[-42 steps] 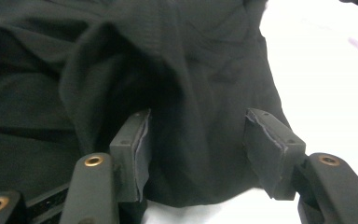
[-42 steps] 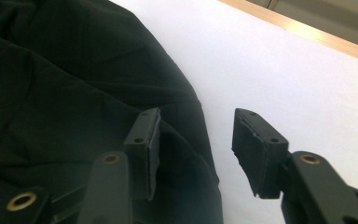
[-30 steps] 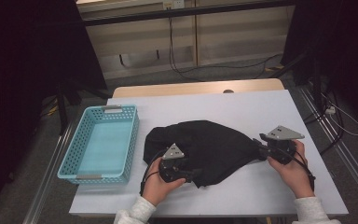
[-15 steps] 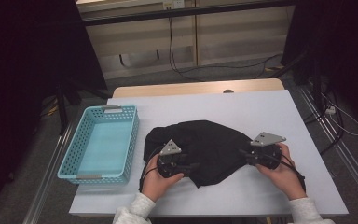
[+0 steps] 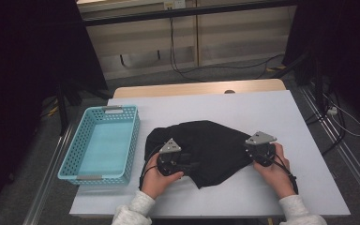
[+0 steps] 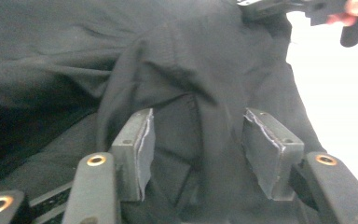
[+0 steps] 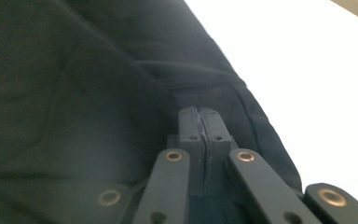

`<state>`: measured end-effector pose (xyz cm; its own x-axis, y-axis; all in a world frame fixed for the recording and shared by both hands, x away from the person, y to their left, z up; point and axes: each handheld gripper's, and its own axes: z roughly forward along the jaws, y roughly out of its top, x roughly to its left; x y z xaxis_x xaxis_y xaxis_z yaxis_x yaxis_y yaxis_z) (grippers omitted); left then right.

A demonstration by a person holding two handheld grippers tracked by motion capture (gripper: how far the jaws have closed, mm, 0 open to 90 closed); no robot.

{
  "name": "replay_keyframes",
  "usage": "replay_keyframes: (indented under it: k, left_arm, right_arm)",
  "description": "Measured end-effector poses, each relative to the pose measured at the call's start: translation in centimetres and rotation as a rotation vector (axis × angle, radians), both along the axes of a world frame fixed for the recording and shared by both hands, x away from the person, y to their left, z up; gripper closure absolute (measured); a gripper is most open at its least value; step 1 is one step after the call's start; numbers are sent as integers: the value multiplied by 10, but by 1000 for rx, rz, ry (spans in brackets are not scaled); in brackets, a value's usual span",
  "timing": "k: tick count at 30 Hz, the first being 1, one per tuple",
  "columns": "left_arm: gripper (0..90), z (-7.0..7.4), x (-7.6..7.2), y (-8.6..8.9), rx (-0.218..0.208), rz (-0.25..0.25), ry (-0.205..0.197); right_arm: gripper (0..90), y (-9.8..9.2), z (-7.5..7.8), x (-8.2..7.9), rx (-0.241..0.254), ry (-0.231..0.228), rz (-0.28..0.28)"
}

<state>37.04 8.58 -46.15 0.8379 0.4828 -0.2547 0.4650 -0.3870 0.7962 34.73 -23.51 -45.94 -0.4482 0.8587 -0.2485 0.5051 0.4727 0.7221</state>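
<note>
A crumpled black cloth (image 5: 211, 140) lies on the white table (image 5: 262, 112). My left gripper (image 5: 190, 165) rests on the cloth's front left part. In the left gripper view its jaws (image 6: 196, 149) stand open with a raised fold of cloth (image 6: 74, 56) between the pads, which do not press on it. My right gripper (image 5: 247, 152) is at the cloth's right edge. Its jaws have just been closing, and in the right gripper view the pads (image 7: 199, 121) meet on the hem of the cloth (image 7: 74, 93).
A light blue plastic basket (image 5: 75, 150) stands at the table's left, its inside bare. Bare white table shows to the right of the cloth and behind it. The right gripper (image 6: 307, 7) and its hand appear at the top right of the left gripper view.
The right hand has moved left and down to the cloth's right edge, and its jaws have closed there. The left hand and the cloth's bulk have stayed put.
</note>
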Motion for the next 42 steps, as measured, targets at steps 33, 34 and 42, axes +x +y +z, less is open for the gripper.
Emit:
replay_keyframes:
  k: [33,34,42]
  left_arm:
    - [367,27,-50,-9,59,-134,-70]
    - [370,27,-50,-8,56,-137,-64]
    - [377,10,-52,-21,126,-183,-45]
  right_arm:
    - [275,-31,18,-21,205,-98,-131]
    - [270,-32,19,-22,212,-100,-129]
    - [254,-33,17,-23,223,-102,-119]
